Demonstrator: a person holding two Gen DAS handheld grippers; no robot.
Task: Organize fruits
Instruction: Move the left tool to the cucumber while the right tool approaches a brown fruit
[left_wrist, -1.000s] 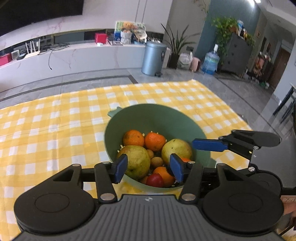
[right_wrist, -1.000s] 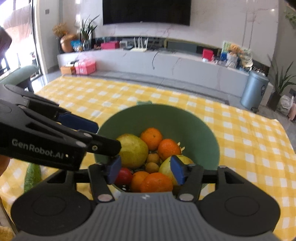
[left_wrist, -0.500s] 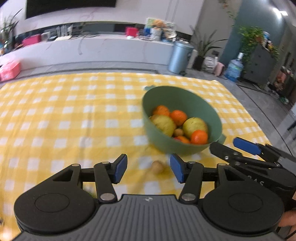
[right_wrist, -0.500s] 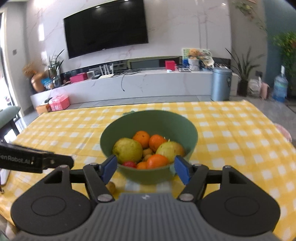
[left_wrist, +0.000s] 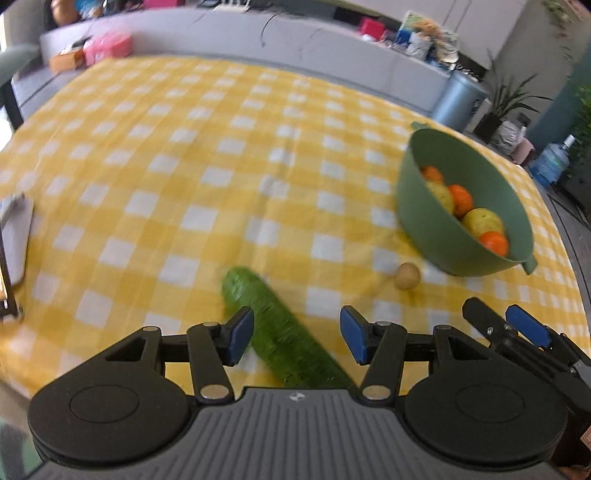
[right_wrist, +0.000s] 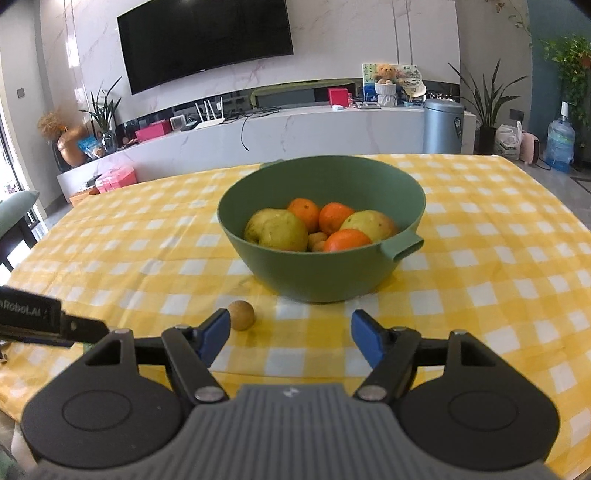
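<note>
A green bowl (right_wrist: 332, 273) stands on the yellow checked tablecloth and holds oranges (right_wrist: 345, 240), yellow-green pears (right_wrist: 277, 230) and small brown fruits. It also shows in the left wrist view (left_wrist: 439, 229) at the right. A small brown round fruit (right_wrist: 241, 314) lies on the cloth in front of the bowl, also in the left wrist view (left_wrist: 407, 275). A green cucumber (left_wrist: 284, 332) lies on the cloth between my left gripper's fingers. My left gripper (left_wrist: 297, 338) is open above it. My right gripper (right_wrist: 291, 338) is open and empty, near the table's front edge, facing the bowl.
The tablecloth (left_wrist: 184, 166) covers the table to its edges. A grey flat object (left_wrist: 14, 236) lies at the table's left edge. The right gripper's blue-tipped fingers (left_wrist: 524, 330) show at the lower right of the left view. A chair (right_wrist: 14, 210) stands at left.
Both grippers have pulled back from the bowl. The left gripper has swung left and now hangs over the cucumber. The right gripper has lowered to table height.
</note>
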